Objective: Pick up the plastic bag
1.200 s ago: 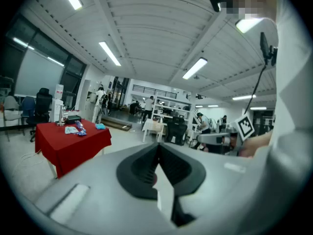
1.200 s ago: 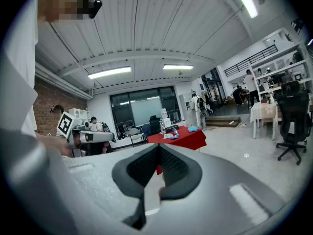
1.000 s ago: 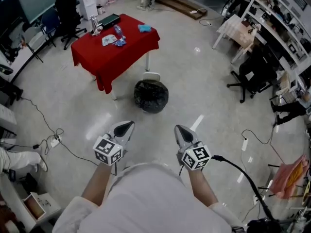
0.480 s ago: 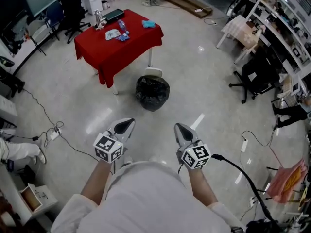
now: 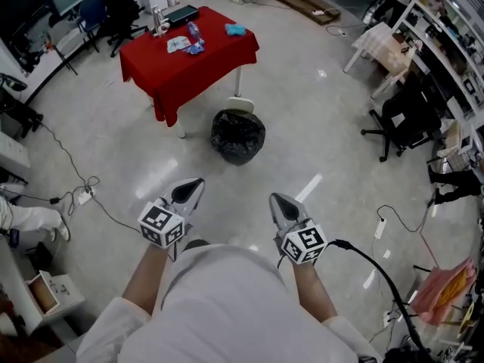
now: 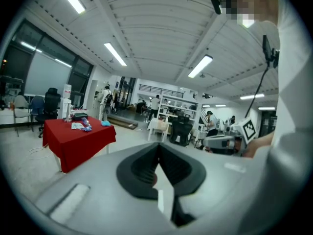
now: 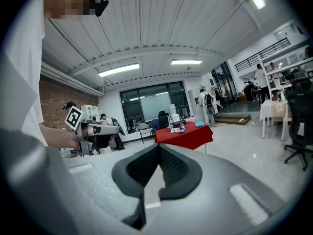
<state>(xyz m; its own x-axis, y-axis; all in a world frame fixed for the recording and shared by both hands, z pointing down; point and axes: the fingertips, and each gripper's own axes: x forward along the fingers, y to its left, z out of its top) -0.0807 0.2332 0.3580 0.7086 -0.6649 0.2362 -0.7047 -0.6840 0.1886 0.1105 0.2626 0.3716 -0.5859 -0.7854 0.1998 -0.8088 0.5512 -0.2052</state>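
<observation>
1. Your left gripper (image 5: 195,185) has its jaws pressed together. In its own view the dark pads meet along one seam, with nothing between them.
2. Your right gripper (image 5: 277,201) matches it: jaws together and empty.
3. Both grippers sit in the lower middle of the head view, just ahead of your torso. They point up-frame and touch nothing.
4. The plastic bag (image 5: 238,136) is black and crumpled. It rests on the floor (image 5: 325,127) in the upper middle of the head view, well apart from both grippers and just below the red-clothed worktop (image 5: 189,55).
5. You look to be at the approach stage, so close the gap first.
6. Spread one gripper's jaws before you reach the bag.
7. Aim for a raised fold on top, not the rounded side, since thin film will likely slip.
</observation>
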